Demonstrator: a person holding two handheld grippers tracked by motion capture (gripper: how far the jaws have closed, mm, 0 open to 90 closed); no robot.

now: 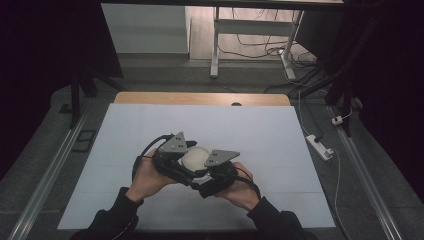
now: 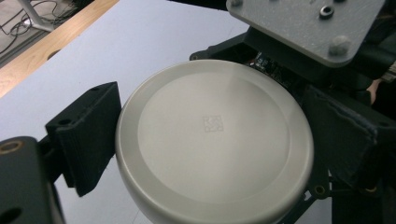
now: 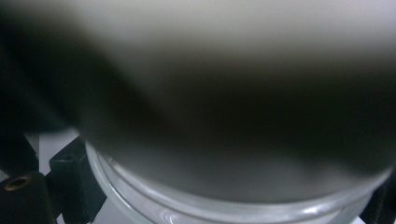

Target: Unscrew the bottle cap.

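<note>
Round white-lidded clear glass jar [image 1: 196, 159] near the white table's [image 1: 260, 135] front centre, its lid clamped by the left gripper [image 1: 184, 156] and its glass base by the right gripper [image 1: 212, 172]: 2 grips, counter-rotate squarely to unscrew.

The high view is dim, its corners falling to black around the pale mat [image 1: 260, 130], which takes soft light from above. In the left gripper view the lid [image 2: 212, 140] is sharp and evenly lit, with mild sheen. In the right gripper view the lid [image 3: 224, 93] is badly blurred, shadowed beneath, with glare on the glass rim [image 3: 196, 212].
</note>
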